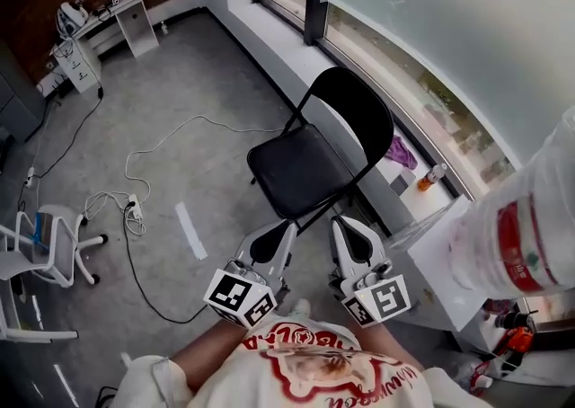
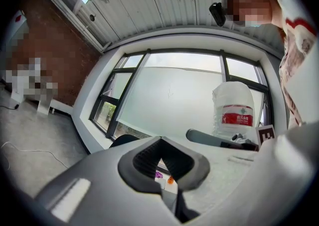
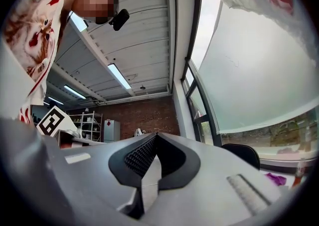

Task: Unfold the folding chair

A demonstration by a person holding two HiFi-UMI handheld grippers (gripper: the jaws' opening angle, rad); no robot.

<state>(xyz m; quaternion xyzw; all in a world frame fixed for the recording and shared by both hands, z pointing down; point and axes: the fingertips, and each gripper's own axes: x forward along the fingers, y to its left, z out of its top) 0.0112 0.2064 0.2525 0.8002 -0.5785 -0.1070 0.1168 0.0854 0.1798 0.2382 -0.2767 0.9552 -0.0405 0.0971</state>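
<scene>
The black folding chair [image 1: 310,159] stands opened out on the grey floor beside the window wall, seat flat and rounded backrest up. Both grippers are held close to my body, just short of the seat's front edge, and point toward it. My left gripper [image 1: 286,230] is shut with nothing in it, and its ribbed pads [image 2: 147,158] meet at the tip. My right gripper [image 1: 342,223] is likewise shut and empty. The top of the chair back [image 2: 124,140] peeks over the left gripper's body. In the right gripper view the chair back [image 3: 244,154] shows at the right.
A large water bottle [image 1: 530,217] stands on a white table [image 1: 431,262] at my right. An orange bottle [image 1: 429,177] and purple cloth [image 1: 402,153] lie on the sill. Cables [image 1: 135,208] trail over the floor, and a white swivel chair [image 1: 45,244] stands left.
</scene>
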